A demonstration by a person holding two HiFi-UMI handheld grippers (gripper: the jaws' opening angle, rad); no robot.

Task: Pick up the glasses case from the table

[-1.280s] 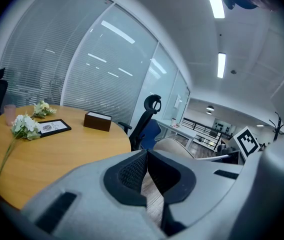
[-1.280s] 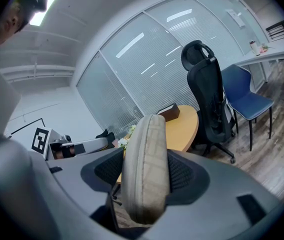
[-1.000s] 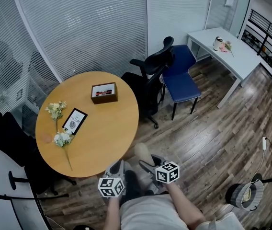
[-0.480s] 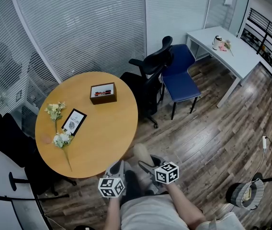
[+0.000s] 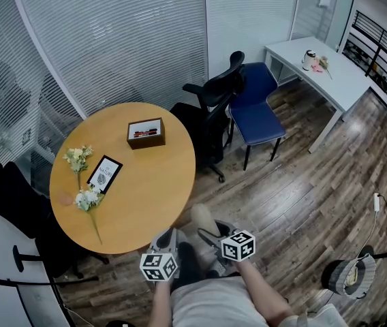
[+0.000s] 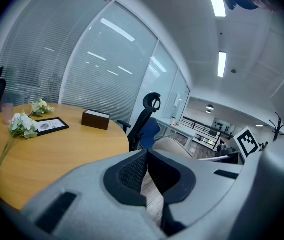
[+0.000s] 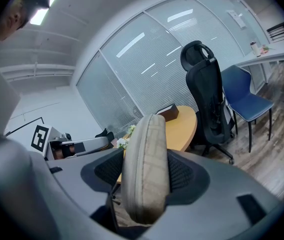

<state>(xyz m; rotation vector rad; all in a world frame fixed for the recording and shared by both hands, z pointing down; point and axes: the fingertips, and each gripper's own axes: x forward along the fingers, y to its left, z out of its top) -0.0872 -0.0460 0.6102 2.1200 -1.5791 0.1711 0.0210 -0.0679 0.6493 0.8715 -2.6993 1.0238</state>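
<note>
In the head view, one round table (image 5: 146, 203) was seen at centre left, carrying one brown box (image 5: 146, 133), one framed card (image 5: 105, 173) and two flower sprigs (image 5: 88, 197). Two chairs, one black (image 5: 210, 114) and one blue (image 5: 258, 111), were placed to its right. At the bottom edge two grippers were held close together, off the table: the left gripper (image 5: 165, 238) beside the right gripper (image 5: 210, 234). A pale rounded end seen there was probably the glasses case (image 5: 202, 216), though it was small in this view.

In the left gripper view, the jaws of the left gripper (image 6: 147, 156) were seen pressed together with nothing between them. It was judged idle, one tool being enough for the case.

In the right gripper view, the right gripper (image 7: 143, 179) was seen spread wide and clamped on the one beige glasses case (image 7: 147, 139), which was gripped across its broad faces, stood on edge and was held clear of the table. The pick-up was therefore judged done.
</note>
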